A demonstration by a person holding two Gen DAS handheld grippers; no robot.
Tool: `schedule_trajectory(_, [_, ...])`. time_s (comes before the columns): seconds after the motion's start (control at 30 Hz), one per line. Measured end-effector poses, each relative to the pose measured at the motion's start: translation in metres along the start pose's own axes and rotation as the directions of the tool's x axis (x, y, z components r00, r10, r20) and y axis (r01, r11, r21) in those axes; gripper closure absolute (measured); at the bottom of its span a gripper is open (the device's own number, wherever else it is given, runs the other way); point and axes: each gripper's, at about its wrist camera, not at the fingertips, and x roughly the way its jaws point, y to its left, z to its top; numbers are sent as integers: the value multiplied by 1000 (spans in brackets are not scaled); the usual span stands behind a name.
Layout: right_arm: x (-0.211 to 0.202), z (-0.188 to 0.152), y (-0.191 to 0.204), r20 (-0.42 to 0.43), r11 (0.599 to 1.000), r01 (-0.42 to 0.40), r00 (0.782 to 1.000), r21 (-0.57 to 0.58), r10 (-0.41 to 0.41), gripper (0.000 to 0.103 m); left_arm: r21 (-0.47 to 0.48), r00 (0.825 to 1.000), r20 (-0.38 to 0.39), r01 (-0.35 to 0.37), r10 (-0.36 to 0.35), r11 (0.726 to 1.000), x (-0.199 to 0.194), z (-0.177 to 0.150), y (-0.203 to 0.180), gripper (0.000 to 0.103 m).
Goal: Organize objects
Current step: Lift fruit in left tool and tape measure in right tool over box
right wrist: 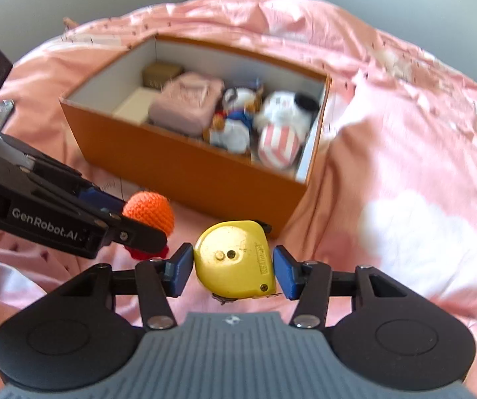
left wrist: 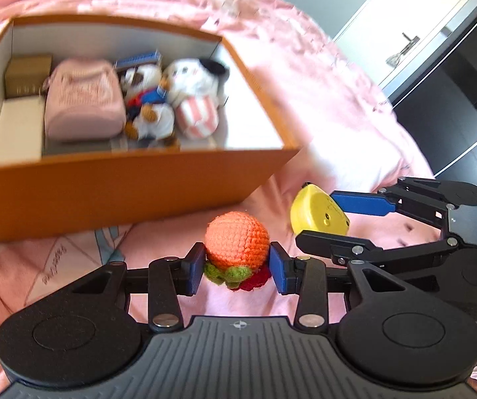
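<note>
My left gripper [left wrist: 237,267] is shut on a crocheted burger toy [left wrist: 237,239] with an orange bun, green and red layers, held above the pink bedspread. My right gripper [right wrist: 233,271] is shut on a yellow tape measure [right wrist: 235,259]. The tape measure [left wrist: 318,212] and right gripper also show to the right in the left wrist view. The burger toy [right wrist: 148,212] and left gripper show at the left in the right wrist view. An open orange box [left wrist: 122,179] [right wrist: 185,169] stands just beyond both grippers.
Inside the box lie a pink pouch [left wrist: 83,99], two plush toys [left wrist: 192,96], a small brown box [left wrist: 27,74] and a white box [left wrist: 17,129]. A pink bedspread [right wrist: 404,153] covers the bed. A door and dark cabinet [left wrist: 438,83] stand at the right.
</note>
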Motion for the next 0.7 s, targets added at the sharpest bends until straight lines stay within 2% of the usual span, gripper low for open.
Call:
schedule_trajectory(0.17, [-28, 29, -7, 84, 999, -23, 996, -34, 26, 49, 18, 997, 77, 29, -30, 999, -21, 22, -10, 57])
schedule_trajectory(0.37, [-24, 68, -19, 95, 996, -10, 995, -94, 19, 49, 41, 992, 126, -15, 10, 999, -22, 60, -11, 57])
schedule_trajectory(0.5, [-1, 89, -28, 55, 989, 2, 998, -147, 6, 49, 35, 994, 106, -35, 32, 999, -11, 80, -2, 57])
schedule_trajectory(0.6, [26, 102, -34, -5, 983, -11, 1000, -182, 10, 49, 24, 997, 65, -35, 33, 999, 8, 88, 5, 57])
schedule_trajectory(0.7, [53, 109, -34, -75, 970, -30, 997, -241, 12, 49, 21, 997, 36, -70, 69, 997, 27, 92, 9, 57])
